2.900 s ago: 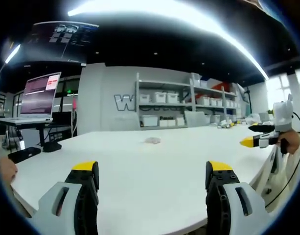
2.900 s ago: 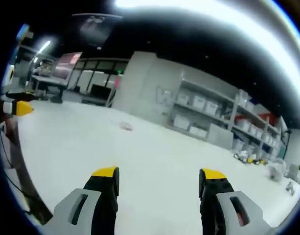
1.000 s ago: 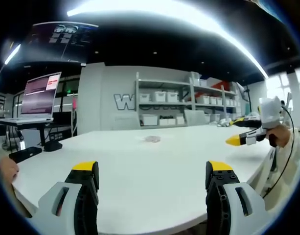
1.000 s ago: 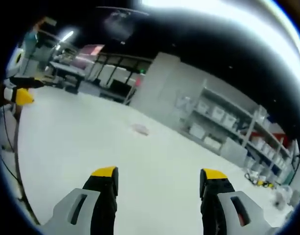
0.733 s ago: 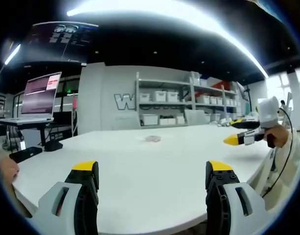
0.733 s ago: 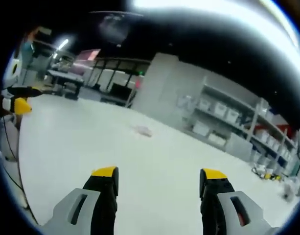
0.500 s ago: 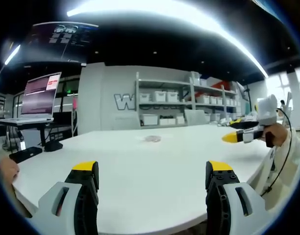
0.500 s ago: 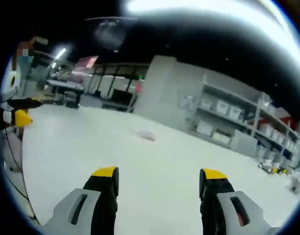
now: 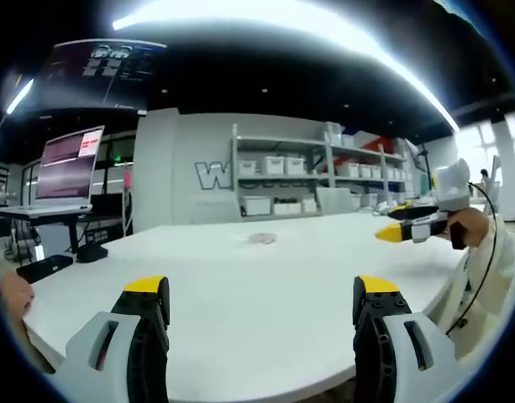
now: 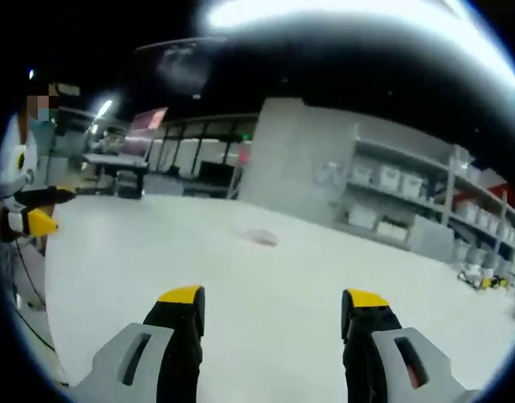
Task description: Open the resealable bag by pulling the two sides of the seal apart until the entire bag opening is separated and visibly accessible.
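A small clear resealable bag lies flat far out on the white table; in the right gripper view the bag sits ahead of the jaws. My left gripper is open over the near table edge, nothing between its jaws. My right gripper is open too, well short of the bag. The right gripper enters the left gripper view from the right, held in a hand. At the left edge of the right gripper view, the left gripper appears.
A laptop on a stand and a dark flat object stand at the table's left end. Shelving with white bins lines the back wall. A cable hangs from the right gripper near a sleeve.
The right gripper has swung left and levelled out, so its view now faces the bag more squarely. The left gripper has barely moved. The bag stays in place.
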Motion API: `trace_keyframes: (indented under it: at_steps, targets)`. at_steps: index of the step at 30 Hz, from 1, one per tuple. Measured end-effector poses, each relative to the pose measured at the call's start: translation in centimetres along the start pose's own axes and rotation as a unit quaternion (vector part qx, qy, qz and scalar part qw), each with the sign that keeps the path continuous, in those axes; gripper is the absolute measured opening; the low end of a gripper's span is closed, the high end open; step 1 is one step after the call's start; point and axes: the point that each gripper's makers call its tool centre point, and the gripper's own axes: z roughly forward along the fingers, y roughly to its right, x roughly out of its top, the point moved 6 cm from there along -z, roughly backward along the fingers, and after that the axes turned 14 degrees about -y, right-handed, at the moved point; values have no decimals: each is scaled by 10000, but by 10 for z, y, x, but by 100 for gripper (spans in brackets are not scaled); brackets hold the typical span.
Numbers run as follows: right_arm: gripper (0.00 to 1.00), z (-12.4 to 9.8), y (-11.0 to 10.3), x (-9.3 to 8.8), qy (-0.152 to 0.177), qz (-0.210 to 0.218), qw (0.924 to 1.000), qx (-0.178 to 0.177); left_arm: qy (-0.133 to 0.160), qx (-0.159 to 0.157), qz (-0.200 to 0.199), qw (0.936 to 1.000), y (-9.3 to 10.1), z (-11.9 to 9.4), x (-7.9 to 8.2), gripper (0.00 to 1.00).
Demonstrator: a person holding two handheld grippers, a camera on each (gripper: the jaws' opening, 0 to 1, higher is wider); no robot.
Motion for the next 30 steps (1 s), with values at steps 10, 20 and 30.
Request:
trace_keyframes:
  at_steps: [10,20,30]
  targets:
    - [65,8,-1,7,-159,-783,9968,1,5,11,14,10000,-1,-1,0,89]
    - [64,14,-9,10,-277,-1355,9903,118,26,9,10,10000,-1,-3,-1,89]
    - [65,24,-15,17,-240,-1750,9840,220,17,-10,-4,10000,-1,-2,-2,89]
